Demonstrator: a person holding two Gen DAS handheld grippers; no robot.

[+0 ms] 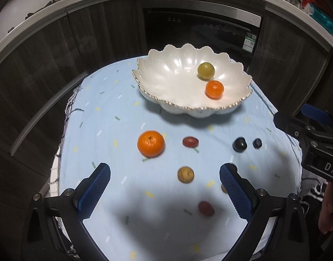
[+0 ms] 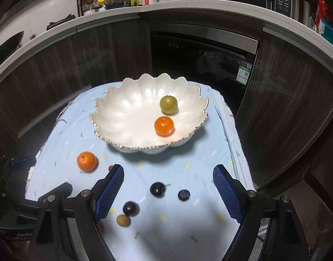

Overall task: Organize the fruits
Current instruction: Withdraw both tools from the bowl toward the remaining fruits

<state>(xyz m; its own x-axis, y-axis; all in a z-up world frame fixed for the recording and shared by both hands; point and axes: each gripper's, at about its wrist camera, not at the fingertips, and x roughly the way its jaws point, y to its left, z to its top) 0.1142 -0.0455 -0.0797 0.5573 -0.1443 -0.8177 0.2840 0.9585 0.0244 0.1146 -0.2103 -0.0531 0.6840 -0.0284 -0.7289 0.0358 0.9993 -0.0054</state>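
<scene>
Two tools are hovering over the cloth-covered counter [image 1: 105,100] with jaws spread wide and nothing between the pads: the left tool [image 1: 165,192] is framing a small tan fruit [image 1: 185,174], with a red grape [image 1: 206,208] lying nearer the camera and a large orange [image 1: 150,143] lying beyond its left finger, while the right tool [image 2: 168,193] is framing a dark grape [image 2: 157,189] and a blueberry [image 2: 183,195]. The scalloped white bowl [image 2: 127,117] is sitting farther back, holding a green fruit [image 2: 168,104] and a small orange [image 2: 164,126].
</scene>
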